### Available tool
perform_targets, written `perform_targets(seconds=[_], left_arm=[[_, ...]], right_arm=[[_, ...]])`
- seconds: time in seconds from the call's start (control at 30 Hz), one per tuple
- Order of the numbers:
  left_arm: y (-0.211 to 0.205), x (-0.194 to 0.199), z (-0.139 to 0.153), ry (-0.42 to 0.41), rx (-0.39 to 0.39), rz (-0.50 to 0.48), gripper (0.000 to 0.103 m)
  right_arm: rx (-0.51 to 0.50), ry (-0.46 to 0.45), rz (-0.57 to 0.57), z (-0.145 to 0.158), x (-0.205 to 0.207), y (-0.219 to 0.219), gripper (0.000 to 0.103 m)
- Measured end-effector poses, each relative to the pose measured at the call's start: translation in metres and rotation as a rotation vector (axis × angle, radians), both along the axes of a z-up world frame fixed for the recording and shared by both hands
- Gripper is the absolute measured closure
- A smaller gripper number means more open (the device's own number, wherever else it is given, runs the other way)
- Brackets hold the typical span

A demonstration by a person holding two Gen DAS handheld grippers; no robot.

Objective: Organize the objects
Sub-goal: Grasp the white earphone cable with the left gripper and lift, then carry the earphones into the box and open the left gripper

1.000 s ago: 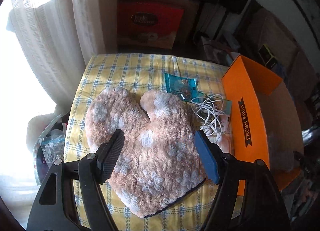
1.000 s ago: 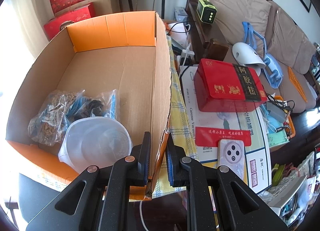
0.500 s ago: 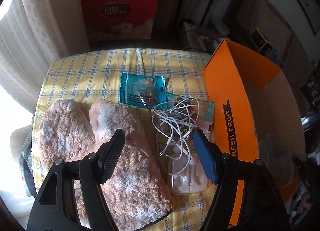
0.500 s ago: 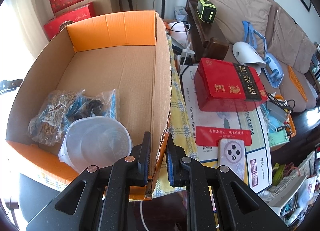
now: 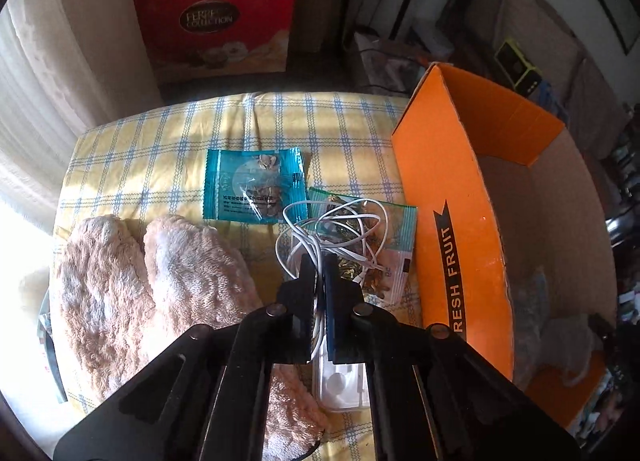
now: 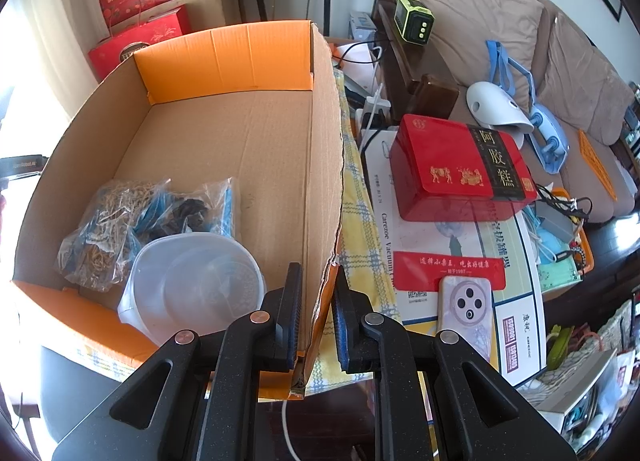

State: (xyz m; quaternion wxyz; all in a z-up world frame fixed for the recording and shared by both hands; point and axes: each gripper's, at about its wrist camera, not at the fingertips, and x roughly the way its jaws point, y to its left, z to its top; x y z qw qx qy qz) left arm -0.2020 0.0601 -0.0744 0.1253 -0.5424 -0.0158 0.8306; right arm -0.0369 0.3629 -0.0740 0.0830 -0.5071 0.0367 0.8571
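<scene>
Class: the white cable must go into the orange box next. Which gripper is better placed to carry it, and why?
Left. The left gripper is shut on the white cable beside the box. The right gripper is clamped on the box wall, steadying it.

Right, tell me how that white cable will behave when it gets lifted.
The white cable is a loose tangle of thin loops, so it will probably hang limp and trail. It looks light. The left gripper has just closed on a few strands, so loops might snag the packet beneath.

both wrist views steeply downward, close
</scene>
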Motion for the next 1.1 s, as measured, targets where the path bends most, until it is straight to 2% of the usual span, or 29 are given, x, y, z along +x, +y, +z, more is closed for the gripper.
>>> perform_targets(seconds=[0.17, 0.47, 0.67, 0.83, 1.1], left_arm=[[-0.003, 0.005, 0.025, 0.047, 0.026, -0.001, 0.099], [0.002, 0.028, 0.101, 0.187, 0.092, -0.047, 0.099], [0.016, 0.039, 0.141, 0.244, 0.140, -0.094, 0.099], [0.037, 0.044, 0.154, 0.269, 0.147, -0.131, 0.099], [0.069, 0.044, 0.157, 0.269, 0.158, -0.173, 0.099]], right_arm=[[-0.001, 0.000, 0.000, 0.000, 0.000, 0.000, 0.089], [-0.007, 0.000, 0.000, 0.000, 0.000, 0.000, 0.088], [-0.010, 0.002, -0.001, 0.000, 0.000, 0.000, 0.088], [-0.016, 0.006, -0.004, 0.001, -0.001, 0.000, 0.088], [-0.017, 0.006, -0.003, 0.000, -0.001, 0.000, 0.088]])
